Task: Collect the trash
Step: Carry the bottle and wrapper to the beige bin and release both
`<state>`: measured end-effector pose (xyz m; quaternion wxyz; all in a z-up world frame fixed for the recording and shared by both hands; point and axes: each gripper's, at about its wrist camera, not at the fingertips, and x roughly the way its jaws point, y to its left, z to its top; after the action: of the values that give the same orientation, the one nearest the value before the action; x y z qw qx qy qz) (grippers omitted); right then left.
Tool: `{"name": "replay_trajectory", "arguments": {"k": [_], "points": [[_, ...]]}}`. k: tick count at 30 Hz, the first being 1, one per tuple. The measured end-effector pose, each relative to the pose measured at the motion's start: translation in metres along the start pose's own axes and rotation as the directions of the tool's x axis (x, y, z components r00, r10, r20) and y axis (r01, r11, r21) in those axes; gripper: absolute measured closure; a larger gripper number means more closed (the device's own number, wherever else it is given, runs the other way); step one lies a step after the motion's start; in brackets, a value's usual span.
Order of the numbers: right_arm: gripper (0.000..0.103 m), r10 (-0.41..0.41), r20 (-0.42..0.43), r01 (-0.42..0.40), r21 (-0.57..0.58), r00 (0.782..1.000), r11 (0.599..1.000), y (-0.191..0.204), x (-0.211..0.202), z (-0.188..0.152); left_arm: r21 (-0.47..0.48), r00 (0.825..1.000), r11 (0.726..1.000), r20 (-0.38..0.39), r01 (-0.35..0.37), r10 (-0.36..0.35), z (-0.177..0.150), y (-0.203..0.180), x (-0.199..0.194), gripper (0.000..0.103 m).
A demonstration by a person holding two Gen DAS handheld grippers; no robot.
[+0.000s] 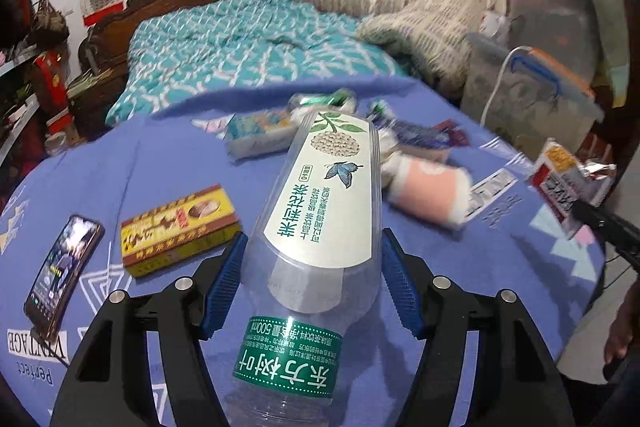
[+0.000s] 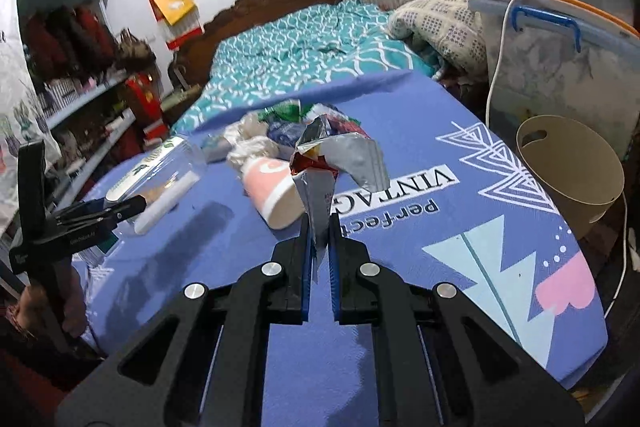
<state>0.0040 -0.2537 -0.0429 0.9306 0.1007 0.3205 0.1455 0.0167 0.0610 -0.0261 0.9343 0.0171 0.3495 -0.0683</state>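
Lying at far left: phone (image 1: 62, 277), flat on the blue tablecloth (image 1: 500, 259), screen lit, well apart from the trash.
Yellow box (image 1: 180, 229): closed carton, flat on the cloth just right of the phone; its contents cannot be told.
Left gripper (image 1: 312, 287): fingers partly spread, blue pads (image 1: 226, 285) pressed on both sides of the plastic bottle (image 1: 320, 227); in the right wrist view this gripper (image 2: 140, 203) shows from the side at the left edge, a hand (image 2: 48, 307) below it on the handle.
Plastic bottle: clear, looks empty, lifted off the cloth, green label towards the camera, pale printed label further out, base pointing at the bed (image 1: 248, 43).
Trash pile (image 1: 360, 131): white tissue pack, green and dark wrappers, crumpled white plastic, bunched at the middle of the cloth beyond the bottle.
Pink cup (image 1: 428, 187): paper cup on its side with a white rim, near the pile; inside hidden.
Right gripper (image 2: 319, 227): fingers pressed almost together, pinching the lower edge of the foil snack wrapper (image 2: 340, 159).
Foil snack wrapper: silver inside, red print outside, torn open and crumpled, held up above the cloth, in front of the pink cup (image 2: 272, 195).
Beige bin (image 2: 572, 171): round bucket with a handle slot, tilted beside the right edge of the cloth; what shows of its inside looks bare.
Storage boxes (image 2: 560, 51): lidded translucent tubs with a blue handle clip, behind the bin; contents unclear.
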Motion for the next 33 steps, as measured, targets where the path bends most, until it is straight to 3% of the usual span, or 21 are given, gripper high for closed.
{"name": "replay_trajectory", "arguments": {"k": [9,20,29,33], "points": [[0.093,-0.001,0.019,0.001,0.005,1.000,1.000,-0.002,-0.013,-0.001,0.060,0.992,0.991,0.026,0.118,-0.120,0.015,-0.037,-0.008,0.041],[0.093,-0.011,0.013,0.010,0.066,1.000,0.998,-0.023,-0.014,-0.016,0.134,0.981,0.973,0.006,0.189,-0.192,0.026,-0.077,0.006,0.041],[0.093,-0.028,0.019,0.026,0.114,0.999,0.993,-0.040,-0.012,-0.023,0.156,0.965,0.953,-0.037,0.261,-0.258,0.042,-0.099,0.028,0.041],[0.093,-0.074,0.049,0.065,0.166,0.996,0.984,-0.065,-0.018,-0.023,0.207,0.952,0.929,-0.059,0.306,-0.300,0.057,-0.130,0.041,0.041]]}}
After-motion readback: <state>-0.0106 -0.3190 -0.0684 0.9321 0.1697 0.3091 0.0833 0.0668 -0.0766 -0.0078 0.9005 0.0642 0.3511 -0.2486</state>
